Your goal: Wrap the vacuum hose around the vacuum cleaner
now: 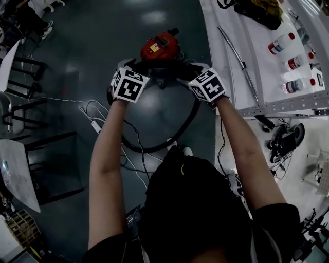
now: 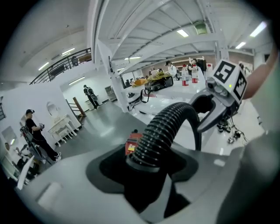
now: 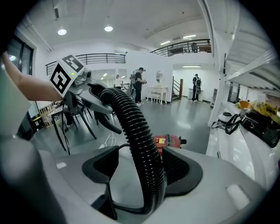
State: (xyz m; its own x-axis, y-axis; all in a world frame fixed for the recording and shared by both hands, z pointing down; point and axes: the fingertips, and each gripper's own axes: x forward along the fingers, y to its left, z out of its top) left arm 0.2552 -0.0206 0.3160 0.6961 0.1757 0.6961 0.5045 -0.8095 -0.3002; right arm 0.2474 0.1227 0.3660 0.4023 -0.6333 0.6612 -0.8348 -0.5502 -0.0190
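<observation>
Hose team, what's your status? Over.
Left gripper clamped on vacuum hose. Right gripper open around it. Vacuum cleaner below, not yet wrapped. Floor cables nearby.

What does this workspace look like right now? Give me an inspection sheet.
Surface: dark glossy floor; white table at right.
Job's things: red vacuum cleaner on the floor; black vacuum hose loops back toward the person.
Clutter: bottles, metal tube and black bag on the table.
Grippers: left tongs shut on the hose; right tongs open, hose between them.
Cables: white cables and power strip on the floor.
Surroundings: black chairs at left; people far off.
</observation>
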